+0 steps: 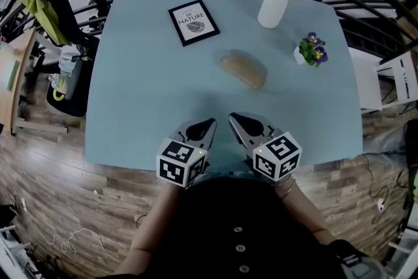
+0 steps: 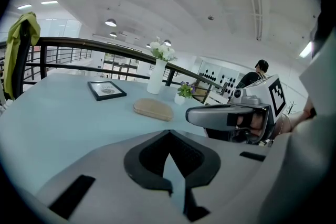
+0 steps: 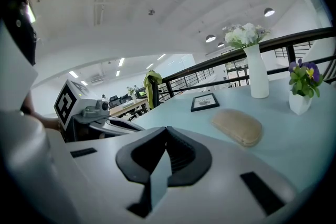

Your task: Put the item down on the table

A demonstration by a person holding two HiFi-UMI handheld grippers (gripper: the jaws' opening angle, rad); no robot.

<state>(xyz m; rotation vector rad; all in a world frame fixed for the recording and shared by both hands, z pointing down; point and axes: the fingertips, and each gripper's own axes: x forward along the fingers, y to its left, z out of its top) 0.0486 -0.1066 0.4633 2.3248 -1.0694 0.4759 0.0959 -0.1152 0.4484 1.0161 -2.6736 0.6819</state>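
Left gripper (image 1: 211, 121): jaws pressed together with nothing between them, held over the near edge of the table (image 1: 144, 95).
Right gripper (image 1: 232, 117): just beside the left one, jaws likewise closed and empty.
Item: the tan oblong case (image 1: 243, 70) lies flat on the table ahead of both tips and apart from them. It looks already set down.
Risk, nudge: a forward sweep of the closed tips could shove the case.
Risk, knock-on: beyond the case and to the right stand the white vase (image 1: 273, 7) and the flower pot (image 1: 311, 50), and a hard push could tip either.
Count: two grippers, one case, one picture frame (image 1: 193, 22), one vase, one pot.
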